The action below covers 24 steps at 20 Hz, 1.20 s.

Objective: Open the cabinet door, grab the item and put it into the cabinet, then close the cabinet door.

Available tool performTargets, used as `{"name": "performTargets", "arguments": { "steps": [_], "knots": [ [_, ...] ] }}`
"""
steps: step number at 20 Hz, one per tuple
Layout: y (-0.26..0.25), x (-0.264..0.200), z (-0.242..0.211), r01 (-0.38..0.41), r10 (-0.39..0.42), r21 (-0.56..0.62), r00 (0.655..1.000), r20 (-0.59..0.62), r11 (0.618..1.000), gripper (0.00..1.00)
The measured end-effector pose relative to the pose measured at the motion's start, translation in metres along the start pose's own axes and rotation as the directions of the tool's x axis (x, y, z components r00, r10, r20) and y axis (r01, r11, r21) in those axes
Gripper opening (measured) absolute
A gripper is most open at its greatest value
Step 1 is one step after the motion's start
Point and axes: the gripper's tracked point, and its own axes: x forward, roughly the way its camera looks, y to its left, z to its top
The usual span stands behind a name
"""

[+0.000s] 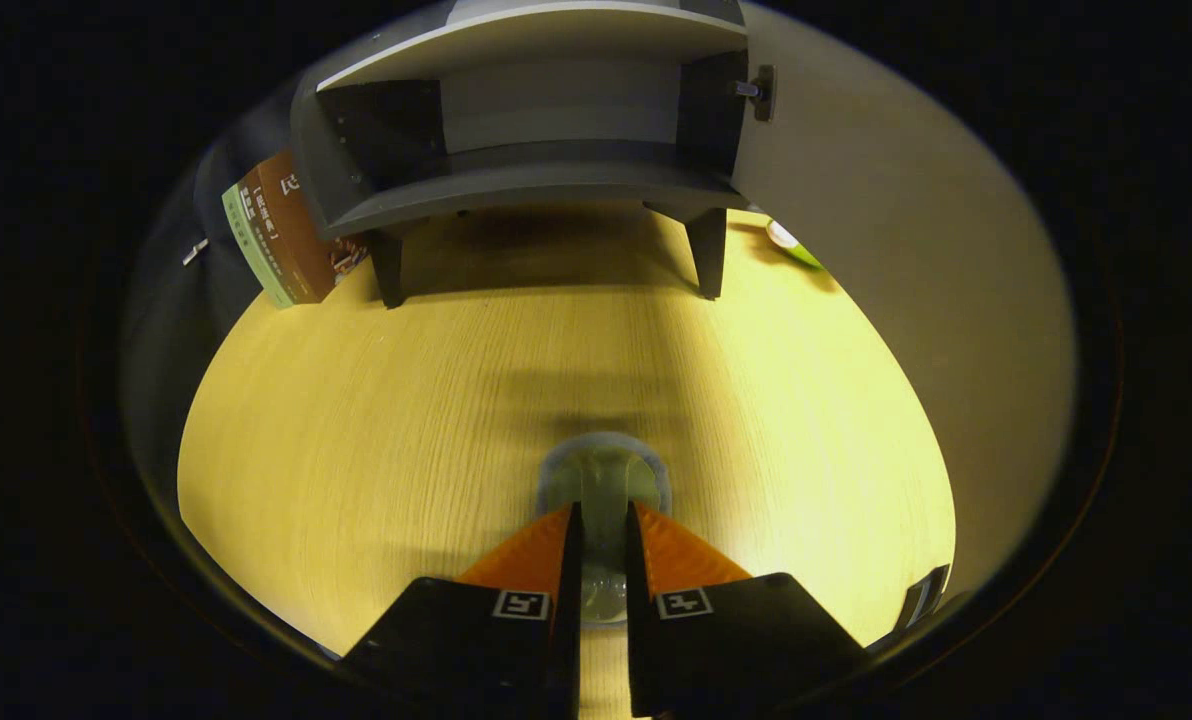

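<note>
Since the item (604,480) looks like a small clear glass or plastic cup, it is probably light, stiff and slippery, best pinched across its wall; the gripper (604,535) has both fingers pressed on it above the wooden table (356,430). Beyond, the cabinet (531,130) stands with its door (906,250) open and its compartment empty

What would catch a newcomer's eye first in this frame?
The claw closed on a clear glass object just above the wooden table. Beyond it stands the grey cabinet, its door swung open to the right, with a brown and green book beside its left side.
</note>
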Motion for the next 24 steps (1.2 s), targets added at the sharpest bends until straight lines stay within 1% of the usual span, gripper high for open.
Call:
{"name": "performTargets", "arguments": {
  "steps": [1, 4, 8, 10, 13, 17, 21, 23, 24],
  "knots": [
    [0.001, -0.003, 0.001, 0.002, -0.002, 0.0, 1.0, 0.002, 1.0, 0.18],
    [0.004, -0.009, 0.005, -0.001, 0.001, 0.037, 1.0, -0.004, 0.999, 0.18],
    [0.017, -0.05, 0.032, -0.035, 0.034, 0.025, 0.999, 0.039, 0.999, 0.18],
    [0.025, -0.076, 0.057, -0.046, 0.044, 0.014, 0.996, 0.082, 0.999, 0.18],
    [0.042, -0.115, 0.103, -0.073, 0.067, 0.041, 0.987, 0.146, 0.996, 0.18],
    [0.054, -0.155, 0.162, -0.082, 0.067, 0.075, 0.979, 0.192, 0.994, 0.18],
    [0.061, -0.19, 0.218, -0.091, 0.069, 0.069, 0.961, 0.267, 0.993, 0.18],
    [0.066, -0.198, 0.241, -0.095, 0.075, 0.061, 0.956, 0.283, 0.994, 0.18],
    [0.063, -0.199, 0.254, -0.081, 0.062, 0.054, 0.955, 0.291, 0.995, 0.18]
  ]
}}
